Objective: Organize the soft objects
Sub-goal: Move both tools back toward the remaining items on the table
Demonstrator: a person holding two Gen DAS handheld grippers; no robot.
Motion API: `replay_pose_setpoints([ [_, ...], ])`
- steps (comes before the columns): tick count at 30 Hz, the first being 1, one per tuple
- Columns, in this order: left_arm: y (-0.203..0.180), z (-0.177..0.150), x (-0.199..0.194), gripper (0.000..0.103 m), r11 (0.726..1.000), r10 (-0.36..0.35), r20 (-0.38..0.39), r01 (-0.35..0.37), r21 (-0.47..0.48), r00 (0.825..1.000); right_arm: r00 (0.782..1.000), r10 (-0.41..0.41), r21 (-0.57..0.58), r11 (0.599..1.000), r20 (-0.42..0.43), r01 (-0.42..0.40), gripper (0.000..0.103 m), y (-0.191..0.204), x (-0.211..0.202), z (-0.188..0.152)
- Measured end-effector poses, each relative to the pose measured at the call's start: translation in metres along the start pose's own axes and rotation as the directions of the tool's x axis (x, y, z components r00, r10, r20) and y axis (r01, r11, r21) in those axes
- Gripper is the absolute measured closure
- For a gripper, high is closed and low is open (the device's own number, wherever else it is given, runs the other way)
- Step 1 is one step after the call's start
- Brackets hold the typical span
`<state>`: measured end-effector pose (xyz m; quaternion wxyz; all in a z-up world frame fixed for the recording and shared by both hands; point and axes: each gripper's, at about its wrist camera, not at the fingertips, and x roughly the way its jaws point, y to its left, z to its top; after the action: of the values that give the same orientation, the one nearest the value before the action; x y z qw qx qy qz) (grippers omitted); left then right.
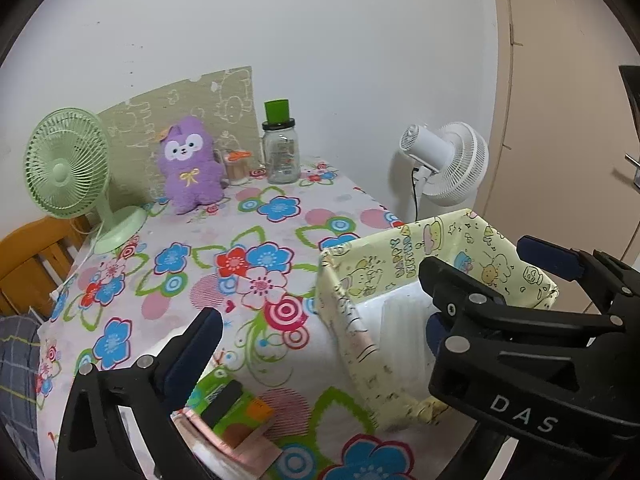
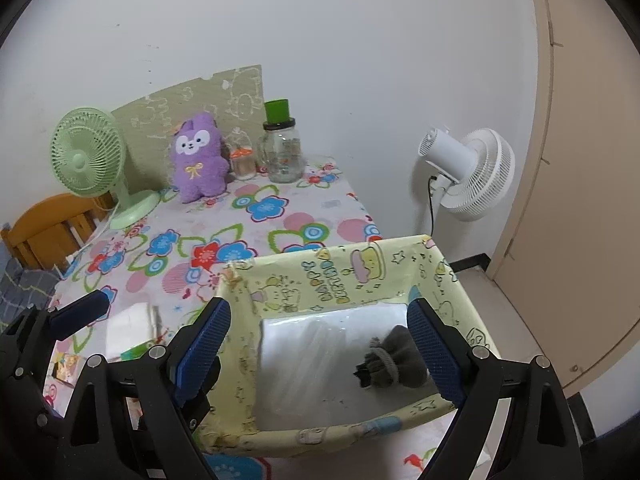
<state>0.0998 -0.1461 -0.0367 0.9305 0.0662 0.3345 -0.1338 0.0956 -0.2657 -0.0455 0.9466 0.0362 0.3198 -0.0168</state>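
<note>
Okay, left wrist view: left gripper spread wide, nothing between the fingers, hovering over the floral tablecloth just left of the yellow box. A small flat packet, green and pink, lies near its left finger; what it is, cannot tell. The right gripper's body crosses the box on the right side of this view. Purple plush stands at the far edge of the table, well apart, between the green fan and a glass jar.

Right wrist view: right gripper wide apart, empty, hanging over the box opening. Grey sock bundle lies on the box floor, touching or just beside the right finger; not gripped. Looks like a drop-off step. To do it well, lift straight up so the finger doesn't drag the sock or catch the thin box wall. Plush is probably next; approach it from the front and close on the body, minding the jar close beside it.
</note>
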Motion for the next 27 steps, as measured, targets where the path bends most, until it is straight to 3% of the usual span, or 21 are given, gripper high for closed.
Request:
replay_pose_setpoints([
  [27,0.061,-0.035,-0.052,0.000,0.995,0.076,0.037,-0.074,-0.062,0.996,0.995,0.053,-0.108,0.993,0.082,-0.044,0.001,0.074,-0.046,-0.018],
])
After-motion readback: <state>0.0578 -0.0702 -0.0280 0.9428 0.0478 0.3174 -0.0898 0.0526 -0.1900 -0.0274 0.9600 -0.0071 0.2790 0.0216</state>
